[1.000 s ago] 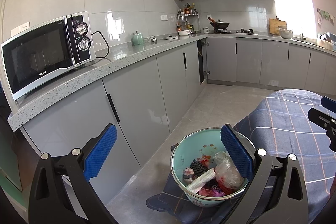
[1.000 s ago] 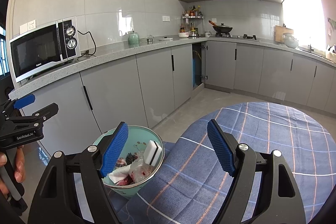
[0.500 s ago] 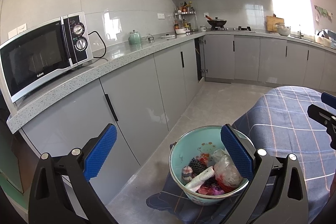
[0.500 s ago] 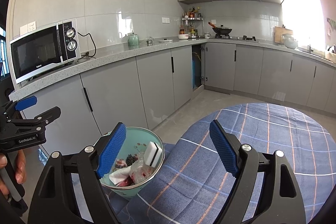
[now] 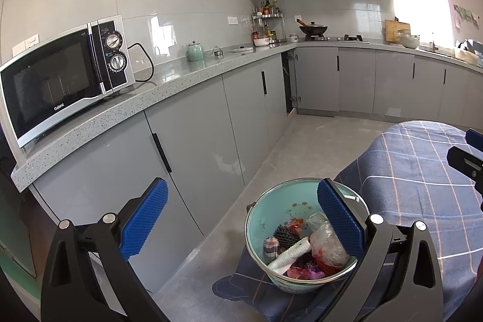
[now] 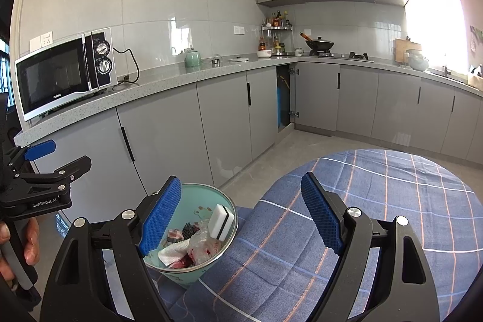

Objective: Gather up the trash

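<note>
A teal bucket (image 5: 271, 216) stands at the edge of a table under a blue checked cloth (image 5: 407, 171). It holds trash: a crumpled plastic bag (image 5: 326, 243), a white paper roll (image 5: 289, 257), black mesh and coloured wrappers. In the right wrist view a white and black sponge (image 6: 222, 221) leans on the bucket's (image 6: 193, 198) inner wall. My left gripper (image 5: 241, 219) hangs open just in front of the bucket, nothing between its blue pads. Beside the bucket, over the cloth (image 6: 377, 201), my right gripper (image 6: 241, 216) is open and empty too.
Grey cabinets (image 5: 196, 147) under a speckled counter run along the left, with a microwave (image 5: 60, 80) on top. A stove with a wok (image 6: 320, 44) stands at the far corner. Grey floor (image 5: 302, 147) lies between cabinets and table. A hand (image 6: 30, 243) holds the left gripper (image 6: 71, 154).
The right gripper's jaws stand slightly wider than a second ago. Both hands have stayed in place and the bucket has not moved.
</note>
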`<state>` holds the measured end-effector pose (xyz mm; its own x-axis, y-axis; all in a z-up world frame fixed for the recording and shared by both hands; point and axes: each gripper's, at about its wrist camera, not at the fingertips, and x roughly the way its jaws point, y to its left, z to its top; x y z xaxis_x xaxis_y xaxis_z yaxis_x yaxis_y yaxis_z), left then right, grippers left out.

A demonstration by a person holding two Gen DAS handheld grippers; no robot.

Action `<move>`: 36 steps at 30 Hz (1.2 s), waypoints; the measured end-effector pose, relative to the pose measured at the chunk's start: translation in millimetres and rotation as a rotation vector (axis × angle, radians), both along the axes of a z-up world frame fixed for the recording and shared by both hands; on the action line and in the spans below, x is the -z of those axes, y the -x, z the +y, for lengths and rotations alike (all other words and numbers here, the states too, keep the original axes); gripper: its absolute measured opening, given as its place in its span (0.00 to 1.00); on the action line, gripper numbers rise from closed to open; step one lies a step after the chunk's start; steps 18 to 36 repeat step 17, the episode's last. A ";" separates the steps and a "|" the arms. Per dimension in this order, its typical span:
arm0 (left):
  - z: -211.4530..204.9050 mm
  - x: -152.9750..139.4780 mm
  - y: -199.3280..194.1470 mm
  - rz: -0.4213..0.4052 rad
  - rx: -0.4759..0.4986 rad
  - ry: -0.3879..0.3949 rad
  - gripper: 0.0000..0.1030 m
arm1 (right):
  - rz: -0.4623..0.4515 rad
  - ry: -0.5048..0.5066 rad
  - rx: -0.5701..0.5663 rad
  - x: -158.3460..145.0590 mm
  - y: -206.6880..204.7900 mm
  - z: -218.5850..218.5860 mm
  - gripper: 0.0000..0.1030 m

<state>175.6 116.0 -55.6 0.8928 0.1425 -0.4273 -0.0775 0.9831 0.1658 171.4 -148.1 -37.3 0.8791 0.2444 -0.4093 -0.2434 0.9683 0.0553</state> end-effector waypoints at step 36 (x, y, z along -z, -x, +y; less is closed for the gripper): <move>-5.0 -3.6 4.8 -0.021 0.027 0.002 0.95 | -0.022 -0.008 0.020 -0.8 1.8 -6.9 0.84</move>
